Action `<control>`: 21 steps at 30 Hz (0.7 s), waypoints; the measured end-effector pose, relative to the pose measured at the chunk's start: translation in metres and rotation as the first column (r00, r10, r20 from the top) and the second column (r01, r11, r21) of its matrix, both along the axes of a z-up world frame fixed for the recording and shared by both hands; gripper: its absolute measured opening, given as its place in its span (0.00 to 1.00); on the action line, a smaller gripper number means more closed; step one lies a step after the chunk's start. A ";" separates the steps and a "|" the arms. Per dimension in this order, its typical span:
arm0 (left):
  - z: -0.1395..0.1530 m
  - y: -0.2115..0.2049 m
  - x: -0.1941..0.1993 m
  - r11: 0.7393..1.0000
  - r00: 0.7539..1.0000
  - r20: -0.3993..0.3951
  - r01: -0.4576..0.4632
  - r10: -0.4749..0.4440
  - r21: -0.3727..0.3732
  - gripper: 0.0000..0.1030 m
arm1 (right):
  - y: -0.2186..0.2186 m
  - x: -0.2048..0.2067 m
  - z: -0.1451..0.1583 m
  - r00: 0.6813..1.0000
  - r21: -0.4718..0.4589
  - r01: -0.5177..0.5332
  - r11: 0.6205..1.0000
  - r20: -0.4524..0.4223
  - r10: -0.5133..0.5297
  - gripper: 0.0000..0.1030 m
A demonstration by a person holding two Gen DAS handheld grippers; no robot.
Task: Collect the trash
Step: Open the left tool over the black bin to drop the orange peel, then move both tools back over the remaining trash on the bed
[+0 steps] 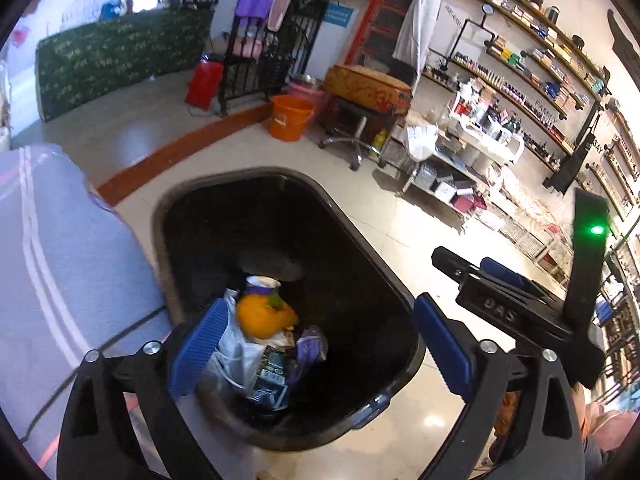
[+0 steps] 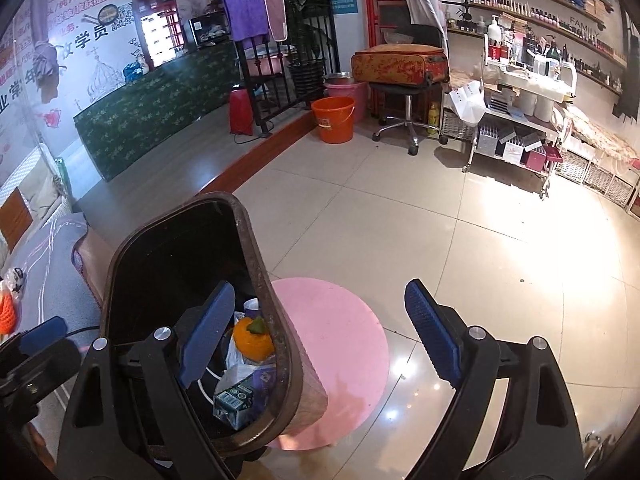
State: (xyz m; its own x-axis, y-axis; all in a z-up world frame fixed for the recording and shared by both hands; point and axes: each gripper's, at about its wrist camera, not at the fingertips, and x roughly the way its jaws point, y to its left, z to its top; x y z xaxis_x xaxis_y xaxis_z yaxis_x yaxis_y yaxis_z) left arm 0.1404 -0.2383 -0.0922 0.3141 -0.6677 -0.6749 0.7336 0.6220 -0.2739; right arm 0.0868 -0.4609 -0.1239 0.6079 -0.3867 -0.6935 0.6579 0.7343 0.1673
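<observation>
left gripper [image 1: 316,348]: jaws wide, empty, over the bin [image 1: 400,280]
right gripper [image 2: 320,344]: jaws open, empty
tip: lift clear of bin before reaching for more trash

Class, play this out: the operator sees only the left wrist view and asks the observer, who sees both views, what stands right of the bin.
Operator: What is beside the trash bin on its right?
Observer: A round pink mat lies on the floor tiles, and the bin's edge overlaps it.
Operator: Is the right gripper holding anything?
Observer: No, its jaws stand open and empty, above the bin's rim and the mat.
Operator: What's behind the green counter?
Observer: A red telephone-booth cabinet.
</observation>
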 end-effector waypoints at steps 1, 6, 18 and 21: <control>0.003 0.003 -0.001 1.000 1.000 0.009 -0.009 0.009 -0.004 0.92 | 0.003 0.002 0.000 1.000 0.003 -0.012 1.000 0.006 0.012 0.84; 0.017 0.027 -0.006 0.998 0.997 0.050 -0.052 0.053 -0.022 0.94 | 0.019 0.011 0.005 0.998 -0.017 -0.065 0.998 0.013 0.066 0.87; 0.025 0.099 0.004 0.972 0.967 0.100 -0.235 0.233 0.002 0.94 | 0.080 0.039 0.015 0.965 -0.033 -0.260 0.965 0.036 0.261 0.88; 0.027 0.113 0.005 0.954 0.945 0.157 -0.296 0.286 0.044 0.94 | 0.098 0.047 0.021 0.946 -0.035 -0.318 0.947 0.051 0.320 0.88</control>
